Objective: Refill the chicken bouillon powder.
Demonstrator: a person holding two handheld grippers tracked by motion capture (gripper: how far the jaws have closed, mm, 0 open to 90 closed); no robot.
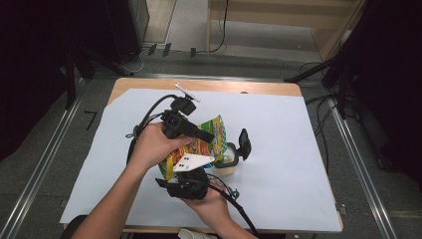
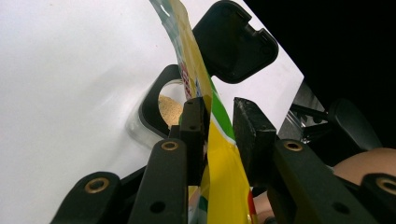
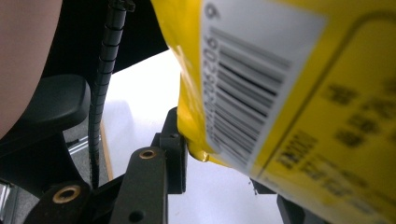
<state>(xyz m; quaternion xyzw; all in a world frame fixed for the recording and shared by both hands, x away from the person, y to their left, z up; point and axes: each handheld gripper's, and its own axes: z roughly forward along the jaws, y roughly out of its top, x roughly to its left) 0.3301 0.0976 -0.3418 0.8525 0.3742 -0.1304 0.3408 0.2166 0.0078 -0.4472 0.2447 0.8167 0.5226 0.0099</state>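
A yellow, green and red snack pouch hangs tilted above a clear jar with a black rim, whose black flip lid stands open. In the left gripper view the jar holds a little tan powder and the pouch runs between the jaws. My left gripper, coming from the left, is shut on the pouch's upper part. My right gripper, from the near side, is shut on the lower corner of the pouch by its barcode; its far jaw is hidden behind the pouch.
A white sheet covers most of the wooden table. A small white stick-like object lies near the far edge. Gripper cables trail over the sheet at the left and near side. Metal rails flank the table.
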